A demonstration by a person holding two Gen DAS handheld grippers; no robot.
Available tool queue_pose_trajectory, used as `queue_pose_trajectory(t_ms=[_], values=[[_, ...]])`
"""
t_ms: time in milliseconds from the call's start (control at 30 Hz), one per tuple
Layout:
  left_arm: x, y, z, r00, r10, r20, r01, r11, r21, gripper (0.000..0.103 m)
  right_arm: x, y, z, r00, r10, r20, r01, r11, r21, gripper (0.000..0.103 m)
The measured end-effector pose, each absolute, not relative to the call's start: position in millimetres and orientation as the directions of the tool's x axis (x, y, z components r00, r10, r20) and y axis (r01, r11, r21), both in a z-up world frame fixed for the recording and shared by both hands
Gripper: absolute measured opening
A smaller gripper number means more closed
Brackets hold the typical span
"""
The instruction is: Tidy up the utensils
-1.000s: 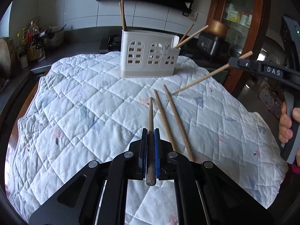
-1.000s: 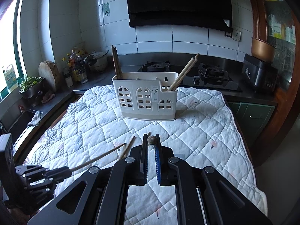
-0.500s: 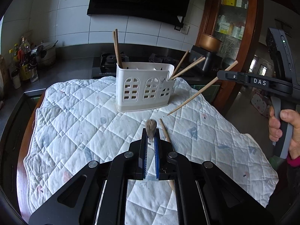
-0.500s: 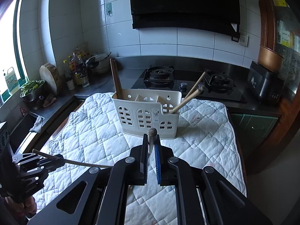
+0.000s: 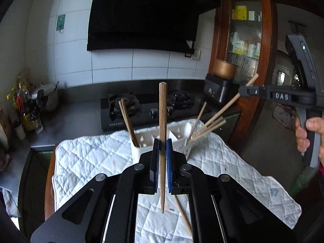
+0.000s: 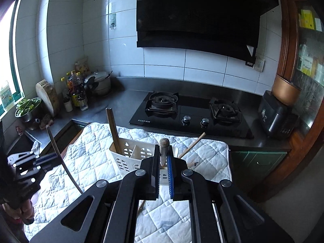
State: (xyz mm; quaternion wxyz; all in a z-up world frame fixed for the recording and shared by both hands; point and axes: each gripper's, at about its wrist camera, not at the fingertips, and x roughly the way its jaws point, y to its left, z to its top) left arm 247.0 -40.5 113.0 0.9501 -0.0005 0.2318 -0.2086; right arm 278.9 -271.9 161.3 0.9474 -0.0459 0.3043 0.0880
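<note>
My left gripper [image 5: 162,144] is shut on a dark wooden chopstick [image 5: 162,121] and holds it upright in front of the white utensil caddy [image 5: 141,148]. My right gripper [image 6: 163,151] is shut on a light wooden chopstick [image 6: 163,148], seen end on, above the caddy [image 6: 125,158]. In the left wrist view the right gripper [image 5: 246,91] holds that chopstick [image 5: 224,108] slanted down toward the caddy's right compartment. Two dark chopsticks [image 5: 126,119] stand in the left compartment, and several light ones [image 5: 208,126] lean in the right one. One loose chopstick [image 5: 183,214] lies on the quilt.
The caddy stands on a white quilted cloth [image 6: 91,156] over a table. Behind it is a black gas hob [image 6: 190,113] on a dark counter. Bottles [image 6: 76,89] and a pot [image 6: 99,82] stand at the back left. A wooden cabinet [image 5: 243,40] is at the right.
Both grippers have risen and moved toward the caddy. The left chopstick has swung from flat on the quilt to upright. The right chopstick's tip now points into the caddy's right side.
</note>
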Motion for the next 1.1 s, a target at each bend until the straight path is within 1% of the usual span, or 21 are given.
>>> queue_pose_trajectory(t_ms=[133,233,467,667,867,1000,1033,1100], values=[[271.0,-45.5,147.0,0.852,-0.371,-0.371,0.374,0.925,-0.066,0.005,300.1,-268.9,155.3,0.787,0.122,-0.605,-0.186,0.981,-0.044,0.007],[290.5,-51.5,160.8,0.876,-0.347,-0.335,0.354,0.934,-0.042,0.005,313.8,-266.4,145.2,0.772,0.125,-0.624,-0.194,0.98,-0.042,0.007],[332.8,-62.5,154.8,0.898,-0.306,-0.317,0.305,0.951,-0.052,0.005,327.9,-261.3,124.2,0.747,0.127,-0.652,-0.211,0.976,-0.052,0.007],[361.6,-61.6,131.2,0.886,-0.297,-0.356,0.281,0.955,-0.097,0.005,335.0,-261.7,113.1,0.73,0.124,-0.672,-0.211,0.976,-0.049,0.007],[382.9,-57.0,105.0,0.853,-0.299,-0.428,0.266,0.954,-0.136,0.005,343.1,-264.0,99.8,0.713,0.117,-0.691,-0.204,0.978,-0.045,0.007],[388.9,-55.9,92.0,0.838,-0.29,-0.462,0.261,0.957,-0.128,0.006,347.1,-265.7,92.2,0.703,0.113,-0.702,-0.198,0.979,-0.041,0.007],[388.9,-55.5,90.6,0.839,-0.285,-0.463,0.256,0.958,-0.126,0.008,347.7,-266.1,90.6,0.703,0.112,-0.702,-0.196,0.98,-0.039,0.007],[389.0,-54.7,89.0,0.836,-0.289,-0.467,0.257,0.957,-0.132,0.009,349.2,-267.4,88.5,0.704,0.111,-0.702,-0.193,0.98,-0.039,0.008]])
